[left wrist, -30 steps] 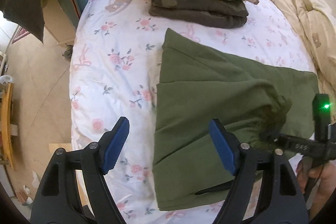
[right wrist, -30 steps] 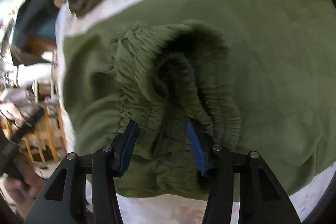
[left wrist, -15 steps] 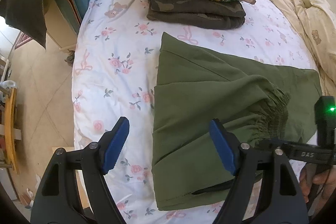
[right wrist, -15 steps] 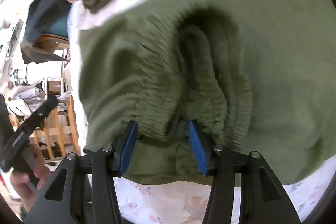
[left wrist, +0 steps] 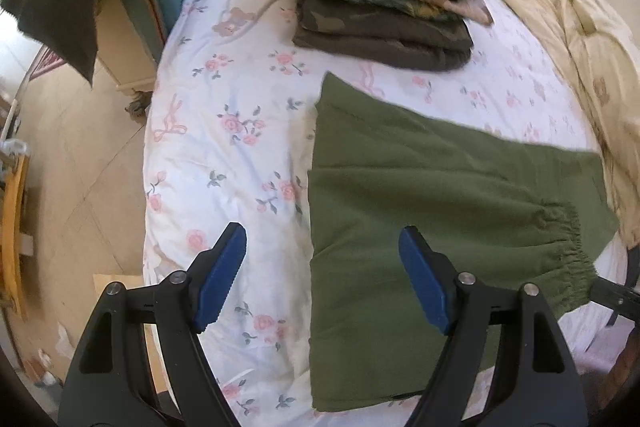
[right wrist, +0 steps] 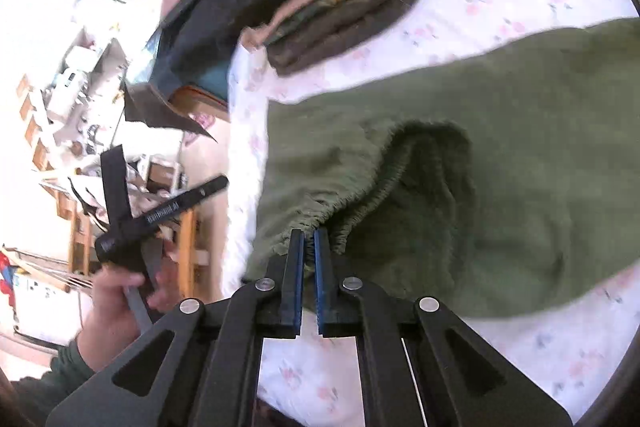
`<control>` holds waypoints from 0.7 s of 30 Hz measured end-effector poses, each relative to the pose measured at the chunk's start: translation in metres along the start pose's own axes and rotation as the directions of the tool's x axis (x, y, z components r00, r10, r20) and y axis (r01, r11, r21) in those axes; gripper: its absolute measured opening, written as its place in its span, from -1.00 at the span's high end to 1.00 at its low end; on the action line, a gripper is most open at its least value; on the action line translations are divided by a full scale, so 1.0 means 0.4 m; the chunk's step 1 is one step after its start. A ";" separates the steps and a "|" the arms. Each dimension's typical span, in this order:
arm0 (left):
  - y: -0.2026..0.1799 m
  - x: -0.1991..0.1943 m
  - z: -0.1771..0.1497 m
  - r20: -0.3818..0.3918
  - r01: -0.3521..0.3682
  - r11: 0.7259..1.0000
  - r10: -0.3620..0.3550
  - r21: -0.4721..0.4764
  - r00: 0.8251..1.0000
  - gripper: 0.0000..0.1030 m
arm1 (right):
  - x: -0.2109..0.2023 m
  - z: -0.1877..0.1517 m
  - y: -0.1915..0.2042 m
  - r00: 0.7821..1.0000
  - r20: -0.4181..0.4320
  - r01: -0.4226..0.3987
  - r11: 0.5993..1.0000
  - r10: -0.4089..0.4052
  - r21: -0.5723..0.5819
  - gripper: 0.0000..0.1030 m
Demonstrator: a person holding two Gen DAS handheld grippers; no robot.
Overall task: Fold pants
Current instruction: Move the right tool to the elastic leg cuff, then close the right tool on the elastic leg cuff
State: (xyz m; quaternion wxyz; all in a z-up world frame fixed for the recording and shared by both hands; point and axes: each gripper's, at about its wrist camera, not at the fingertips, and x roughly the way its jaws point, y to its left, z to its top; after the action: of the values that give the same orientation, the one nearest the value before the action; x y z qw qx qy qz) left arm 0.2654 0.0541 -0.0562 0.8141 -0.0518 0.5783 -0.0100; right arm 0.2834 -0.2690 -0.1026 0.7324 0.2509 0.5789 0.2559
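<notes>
A: While the elastic waistband is pinched between the blue pads of the right gripper, the olive pants are kept partly doubled over on the floral bedsheet. A fold is judged to be in progress, with the waist end being carried over the legs.

B: And the reason for that hold can be read from the fabric: the waistband is the thickest, least slippery edge, so the whole upper layer can be drawn along by it without bunching.

A: The left gripper is seen with its jaws spread wide and nothing between them. It is held low over the near part of the bed, its right pad above the green cloth and its left pad above bare sheet, so the left edge of the pants is straddled.

B: It is probably placed there so that edge can be pinned or caught once the fold is laid down, though that is only a judgement.

A: The right gripper is angled in from the far right of the garment, nearly level with the mattress. From the right wrist view, the person's left hand is seen wrapped around its tool's handle.

B: A stack of folded clothes is noted beyond the pants, well apart from them, and a cream duvet is bunched along the right side.
</notes>
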 end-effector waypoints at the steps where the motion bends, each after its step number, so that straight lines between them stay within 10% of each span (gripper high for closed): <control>1: -0.005 0.004 -0.004 -0.007 -0.004 1.000 0.004 0.013 1.000 -0.47 | 0.018 -0.009 -0.013 0.999 -0.026 0.034 0.999 -0.034 0.009 0.94; 8: -0.012 0.060 -0.039 -0.094 -0.038 0.999 0.040 0.022 0.995 -0.47 | 0.187 -0.059 -0.128 0.923 -0.286 0.281 0.959 -0.259 0.038 0.87; 13: -0.047 0.147 -0.098 -0.197 -0.069 0.993 0.088 0.100 0.977 -0.47 | 0.107 -0.002 -0.098 0.953 -0.203 0.237 0.970 -0.222 0.049 0.69; 17: -0.079 0.194 -0.134 -0.252 -0.081 0.984 0.119 0.156 0.960 -0.47 | 0.032 0.087 -0.106 0.981 -0.018 0.196 0.972 -0.195 0.130 -0.47; 21: -0.113 0.221 -0.166 -0.257 -0.101 0.969 0.160 0.226 0.953 -0.48 | 0.107 0.168 -0.170 0.983 0.019 0.171 0.955 -0.180 0.242 -0.47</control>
State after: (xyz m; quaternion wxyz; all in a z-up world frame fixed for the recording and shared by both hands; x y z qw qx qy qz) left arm 0.2342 -0.0024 -0.1567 0.7265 0.0750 0.6827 -0.0240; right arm 0.3631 -0.2958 -0.1649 0.7282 0.2901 0.6105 0.1130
